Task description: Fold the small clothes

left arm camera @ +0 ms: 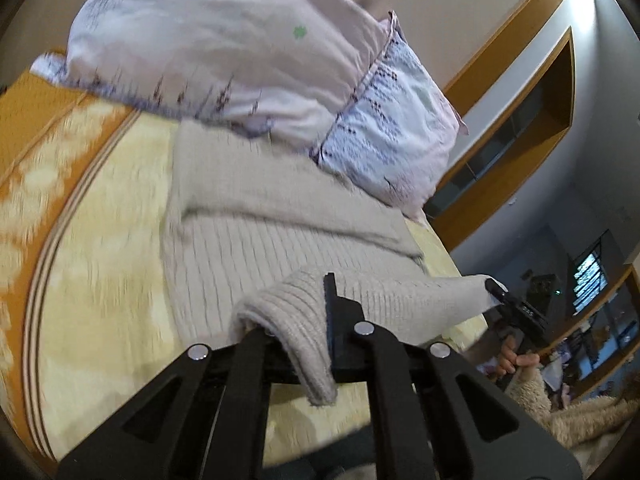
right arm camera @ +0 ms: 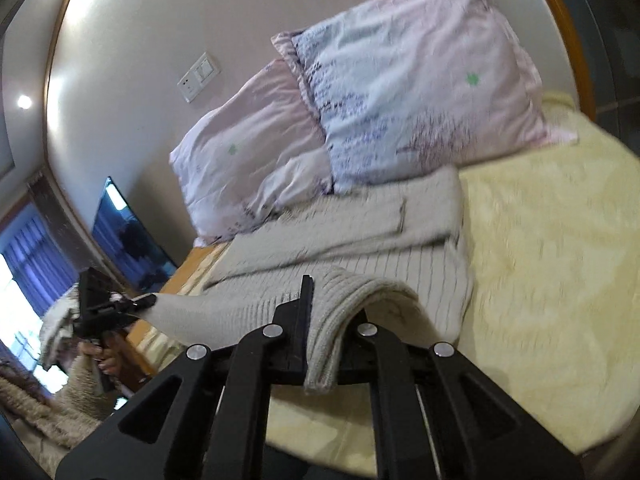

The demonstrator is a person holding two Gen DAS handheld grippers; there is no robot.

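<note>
A beige ribbed knit sweater [left arm camera: 256, 240] lies on a yellow bedspread [left arm camera: 100, 248], its sleeves folded across the body. My left gripper [left arm camera: 320, 320] is shut on one corner of its near hem, lifted off the bed. My right gripper [right arm camera: 320, 316] is shut on the other hem corner [right arm camera: 344, 304]. The hem hangs stretched between them. The right gripper shows in the left wrist view [left arm camera: 500, 294], and the left gripper in the right wrist view [right arm camera: 132, 304]. The sweater also shows in the right wrist view [right arm camera: 360, 224].
Two pink floral pillows [left arm camera: 224, 44] [right arm camera: 416, 88] lean on the wall just behind the sweater. The bedspread has an orange border [left arm camera: 24, 112]. A wooden headboard frame [left arm camera: 520, 92], a wall socket [right arm camera: 198, 76] and a TV [right arm camera: 128, 236] stand beyond the bed.
</note>
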